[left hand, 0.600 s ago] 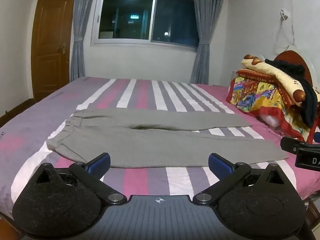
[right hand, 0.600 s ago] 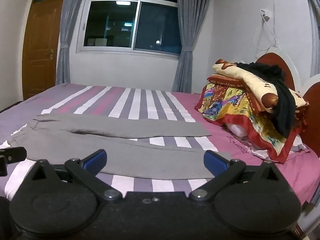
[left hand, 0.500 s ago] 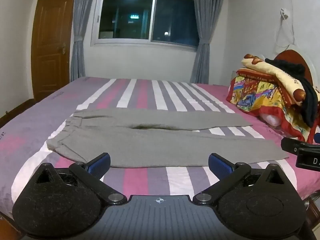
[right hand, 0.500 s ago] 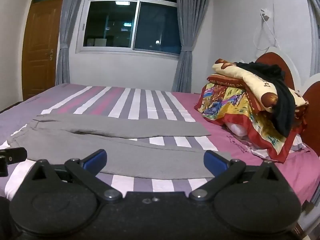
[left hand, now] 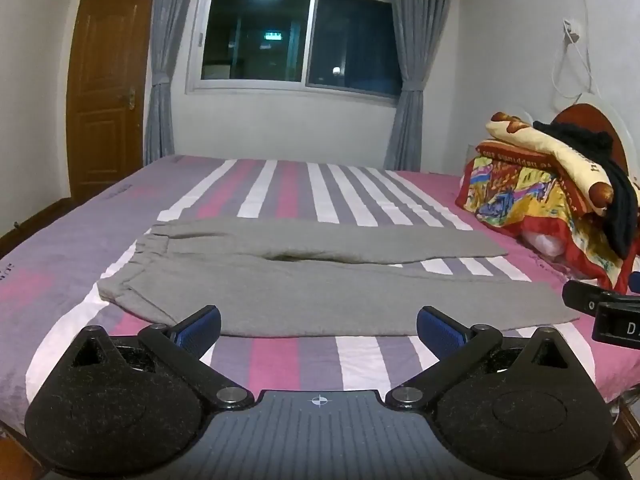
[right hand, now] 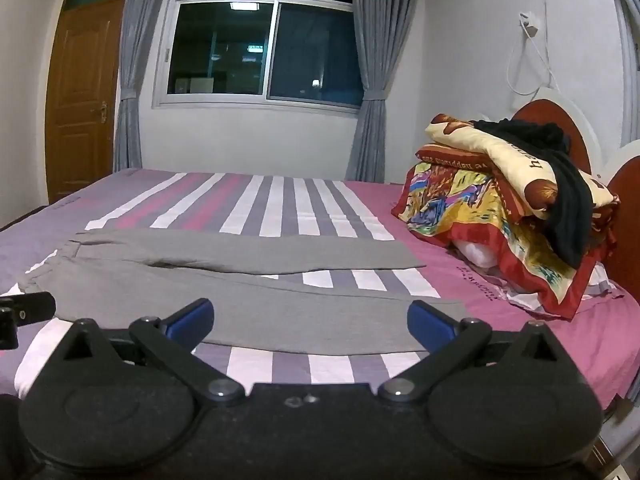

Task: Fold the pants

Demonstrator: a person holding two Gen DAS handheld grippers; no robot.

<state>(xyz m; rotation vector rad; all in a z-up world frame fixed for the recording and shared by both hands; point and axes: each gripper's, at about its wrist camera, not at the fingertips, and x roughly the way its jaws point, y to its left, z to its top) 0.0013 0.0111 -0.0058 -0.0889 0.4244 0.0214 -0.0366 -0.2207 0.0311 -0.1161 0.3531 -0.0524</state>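
Observation:
Grey pants lie flat on the striped bed, waistband to the left, both legs stretched to the right and slightly apart. They also show in the right wrist view. My left gripper is open and empty, held just in front of the near leg's edge. My right gripper is open and empty, in front of the near leg toward its hem. Part of the right gripper shows at the right edge of the left wrist view.
A pile of colourful folded bedding with a black garment sits at the bed's head on the right, against a red headboard. A window with curtains and a wooden door are behind the bed.

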